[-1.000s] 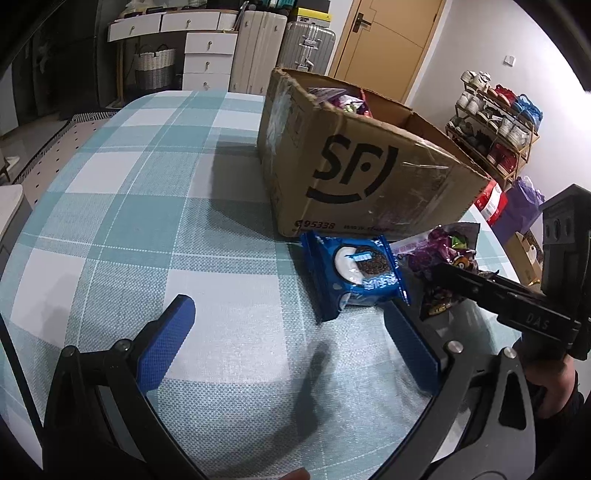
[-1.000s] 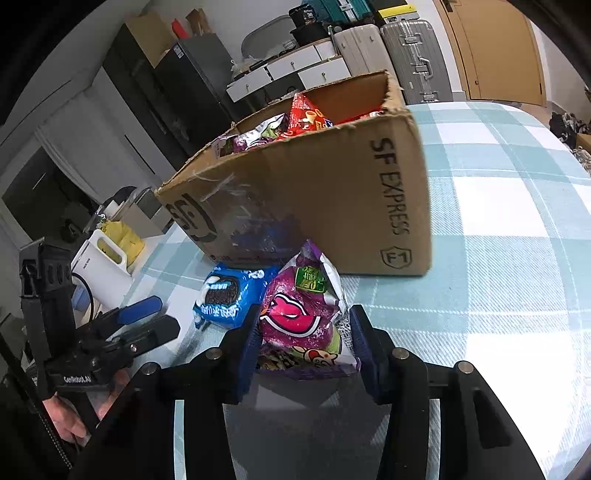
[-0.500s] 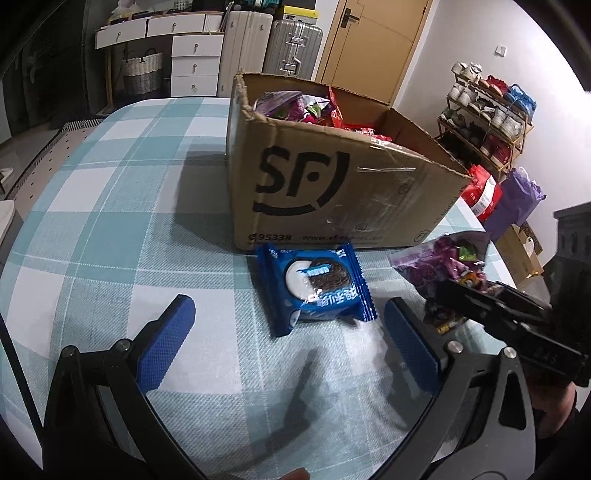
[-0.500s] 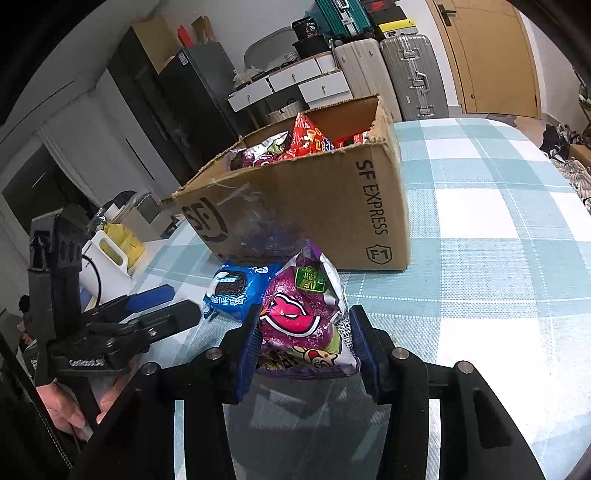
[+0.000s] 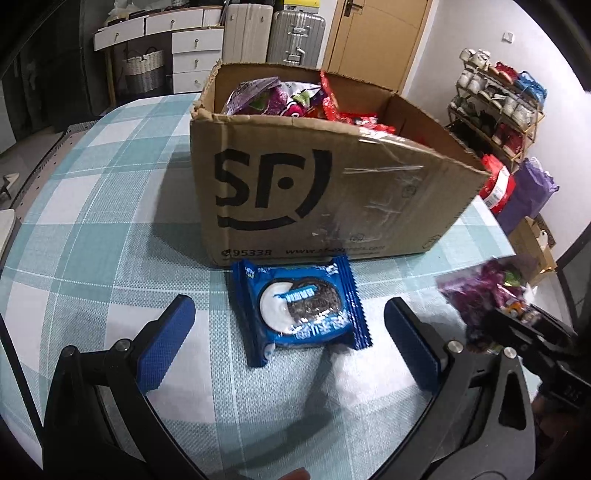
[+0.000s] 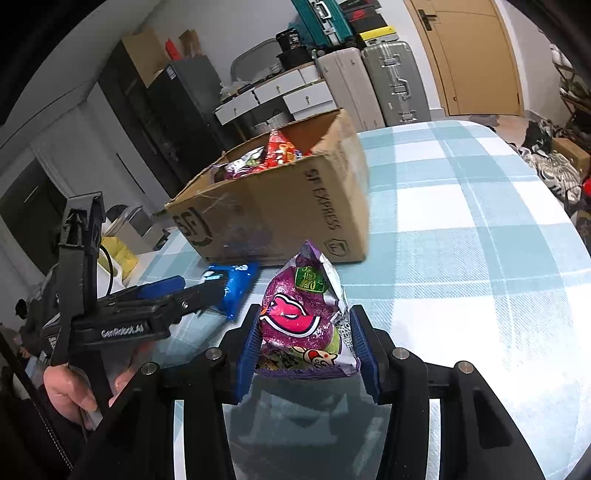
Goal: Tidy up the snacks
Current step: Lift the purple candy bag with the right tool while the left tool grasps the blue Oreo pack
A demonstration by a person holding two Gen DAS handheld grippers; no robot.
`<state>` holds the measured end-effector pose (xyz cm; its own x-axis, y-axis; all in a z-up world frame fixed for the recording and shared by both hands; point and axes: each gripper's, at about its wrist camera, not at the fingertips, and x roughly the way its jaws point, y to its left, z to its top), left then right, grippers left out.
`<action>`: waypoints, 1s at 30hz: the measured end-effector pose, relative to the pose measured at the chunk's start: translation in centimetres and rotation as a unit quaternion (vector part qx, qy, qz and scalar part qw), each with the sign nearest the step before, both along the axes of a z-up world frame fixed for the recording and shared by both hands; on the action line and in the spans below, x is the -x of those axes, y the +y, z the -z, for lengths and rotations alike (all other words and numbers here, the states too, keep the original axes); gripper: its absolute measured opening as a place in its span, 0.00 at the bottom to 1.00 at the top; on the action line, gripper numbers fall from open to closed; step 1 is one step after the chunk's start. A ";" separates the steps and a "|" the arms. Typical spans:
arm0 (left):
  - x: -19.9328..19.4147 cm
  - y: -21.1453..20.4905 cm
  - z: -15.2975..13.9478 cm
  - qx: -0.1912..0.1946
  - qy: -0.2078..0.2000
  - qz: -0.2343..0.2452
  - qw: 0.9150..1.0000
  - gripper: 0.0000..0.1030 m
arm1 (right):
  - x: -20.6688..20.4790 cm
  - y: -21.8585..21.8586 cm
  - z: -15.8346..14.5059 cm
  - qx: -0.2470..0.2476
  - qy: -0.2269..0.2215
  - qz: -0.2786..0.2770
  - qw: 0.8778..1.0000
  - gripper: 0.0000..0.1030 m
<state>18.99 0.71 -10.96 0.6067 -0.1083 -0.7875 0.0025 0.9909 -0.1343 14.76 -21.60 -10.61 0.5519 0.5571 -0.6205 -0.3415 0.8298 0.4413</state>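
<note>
A blue Oreo packet (image 5: 301,308) lies flat on the checked tablecloth, just in front of the open SF cardboard box (image 5: 325,192), which holds several snack bags. My left gripper (image 5: 291,343) is open, its blue pads on either side of the Oreo packet and just short of it. My right gripper (image 6: 306,347) is shut on a purple snack bag (image 6: 304,314) and holds it above the table, to the right of the box front. The purple bag shows blurred in the left wrist view (image 5: 487,291). The Oreo packet (image 6: 232,288) and the left gripper (image 6: 173,295) show in the right wrist view.
The teal and white checked table (image 5: 103,206) stretches left of the box and right of it (image 6: 480,240). Beyond the table stand white drawers (image 5: 177,48), suitcases (image 5: 291,33), a door and a shoe rack (image 5: 498,107).
My left gripper has swung so that the Oreo packet now lies centred between its pads, and the box looks closer. My right gripper has lifted the purple bag higher and drawn back.
</note>
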 end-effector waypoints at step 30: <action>-0.6 1.8 1.1 -0.024 0.021 -0.003 0.999 0.45 | 2.0 -0.9 -1.1 -0.003 -0.004 0.012 1.000 0.46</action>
<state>19.63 2.50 -12.02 0.5729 -0.0665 -0.8169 -0.0072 0.9963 -0.0861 12.77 -22.47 -9.53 0.5707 0.5469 -0.6125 -0.3249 0.8355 0.4431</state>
